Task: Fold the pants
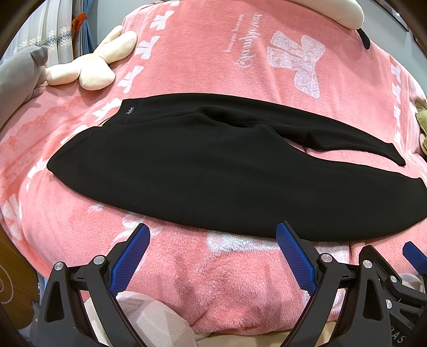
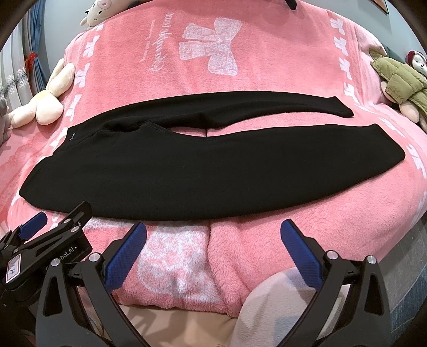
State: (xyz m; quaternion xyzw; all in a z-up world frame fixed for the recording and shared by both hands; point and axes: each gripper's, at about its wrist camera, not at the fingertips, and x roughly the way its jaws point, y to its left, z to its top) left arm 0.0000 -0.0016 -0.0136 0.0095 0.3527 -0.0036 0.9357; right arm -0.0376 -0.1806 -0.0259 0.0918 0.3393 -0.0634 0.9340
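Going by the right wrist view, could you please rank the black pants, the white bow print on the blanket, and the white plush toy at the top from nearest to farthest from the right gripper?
From the right gripper:
1. Black pants, spread across just ahead of the fingertips.
2. White bow print, beyond the pants, mid-blanket.
3. White plush toy, far edge, upper left.

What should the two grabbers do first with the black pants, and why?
Probably reach forward to the near edge of the black pants. Both the left gripper and right gripper are open and empty, short of the pants, which lie flat and unfolded on the pink blanket.
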